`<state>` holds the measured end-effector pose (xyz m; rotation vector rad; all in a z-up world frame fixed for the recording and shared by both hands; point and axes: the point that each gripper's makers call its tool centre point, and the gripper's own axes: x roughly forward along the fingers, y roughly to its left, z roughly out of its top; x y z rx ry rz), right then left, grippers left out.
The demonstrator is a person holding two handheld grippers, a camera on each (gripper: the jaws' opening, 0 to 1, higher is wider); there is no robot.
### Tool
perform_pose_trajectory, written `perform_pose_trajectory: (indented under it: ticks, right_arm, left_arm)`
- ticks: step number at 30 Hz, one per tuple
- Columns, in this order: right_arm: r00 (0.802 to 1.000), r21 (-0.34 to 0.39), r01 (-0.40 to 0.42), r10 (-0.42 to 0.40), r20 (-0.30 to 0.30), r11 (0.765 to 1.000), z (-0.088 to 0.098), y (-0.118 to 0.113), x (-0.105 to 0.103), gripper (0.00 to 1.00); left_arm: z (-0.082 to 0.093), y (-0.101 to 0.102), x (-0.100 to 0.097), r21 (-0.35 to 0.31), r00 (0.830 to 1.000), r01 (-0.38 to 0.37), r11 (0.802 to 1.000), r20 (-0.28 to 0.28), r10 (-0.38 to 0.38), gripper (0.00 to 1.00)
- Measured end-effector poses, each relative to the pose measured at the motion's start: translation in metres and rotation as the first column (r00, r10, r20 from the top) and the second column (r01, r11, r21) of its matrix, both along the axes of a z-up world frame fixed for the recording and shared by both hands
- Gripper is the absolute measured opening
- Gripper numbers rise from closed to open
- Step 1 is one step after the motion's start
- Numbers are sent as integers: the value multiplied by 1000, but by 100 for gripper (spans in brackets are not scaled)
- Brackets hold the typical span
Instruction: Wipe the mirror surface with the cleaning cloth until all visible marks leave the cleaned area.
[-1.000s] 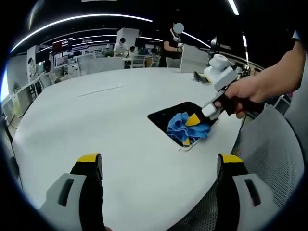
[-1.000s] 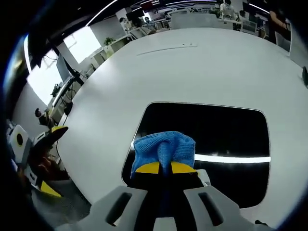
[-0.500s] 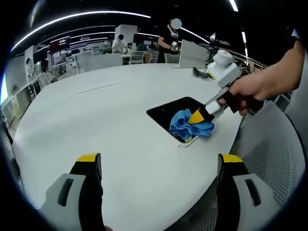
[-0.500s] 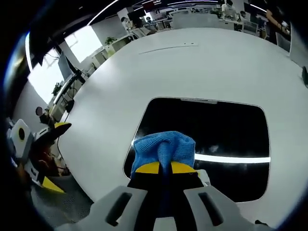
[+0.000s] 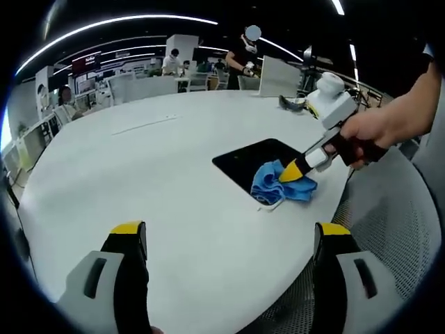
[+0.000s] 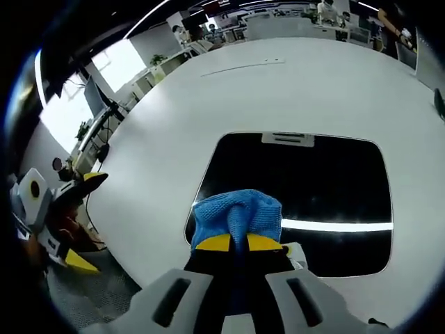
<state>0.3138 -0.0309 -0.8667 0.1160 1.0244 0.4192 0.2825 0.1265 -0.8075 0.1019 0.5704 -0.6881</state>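
Observation:
A dark rectangular mirror (image 5: 256, 158) (image 6: 334, 188) lies flat on the round white table (image 5: 139, 181), near its right edge. My right gripper (image 6: 240, 243) is shut on a blue cleaning cloth (image 6: 236, 216) and presses it on the mirror's near edge. In the left gripper view the right gripper (image 5: 295, 171), held by a person's hand (image 5: 368, 129), comes in from the right with the blue cloth (image 5: 279, 186) under its yellow tips. My left gripper (image 5: 229, 233) hangs open over the table's near side, with nothing between its jaws.
A grey mesh chair (image 5: 389, 236) stands beside the table at the right. A small dark object (image 5: 292, 103) lies at the table's far side. People and desks fill the office behind. The left gripper (image 6: 66, 209) shows at the left of the right gripper view.
The right gripper has drawn the cloth toward the mirror's near right edge. The left gripper stayed open and still.

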Motion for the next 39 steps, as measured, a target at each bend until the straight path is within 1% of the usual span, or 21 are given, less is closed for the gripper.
perform_pose_trajectory:
  ticks: [8, 13, 17, 20, 28, 30, 31, 39]
  right_arm:
    - [1000, 2, 8, -8, -15, 1000, 0, 0, -4, 1]
    - [1000, 5, 16, -16, -9, 1000, 0, 1, -5, 1]
    - [999, 10, 14, -14, -39, 1000, 0, 4, -10, 1]
    - [1000, -5, -4, 4, -18, 1000, -1, 5, -11, 1]
    - [999, 29, 6, -4, -41, 1000, -1, 3, -9, 1]
    - [998, 55, 27, -23, -62, 998, 0, 3, -9, 1]
    - [997, 59, 25, -21, -69, 998, 0, 3, -9, 1]
    - [997, 53, 5, -1, -74, 999, 0, -3, -11, 1]
  left_arm:
    - [0, 2, 1, 1, 1000, -12, 1000, 2, 12, 99]
    - [0, 3, 2, 2, 1000, -15, 1000, 4, 15, 99]
    - [-1, 3, 1, 6, 1000, -12, 1000, 2, 12, 99]
    - [-1, 3, 1, 7, 1000, -13, 1000, 0, 13, 99]
    - [-3, 4, 1, 18, 1000, -14, 1000, -2, 14, 99]
    - [-3, 5, 2, 15, 1000, -21, 1000, -6, 21, 99]
    - [-3, 6, 2, 14, 1000, -23, 1000, -6, 24, 99]
    - [-3, 6, 2, 13, 1000, -28, 1000, -5, 28, 99]
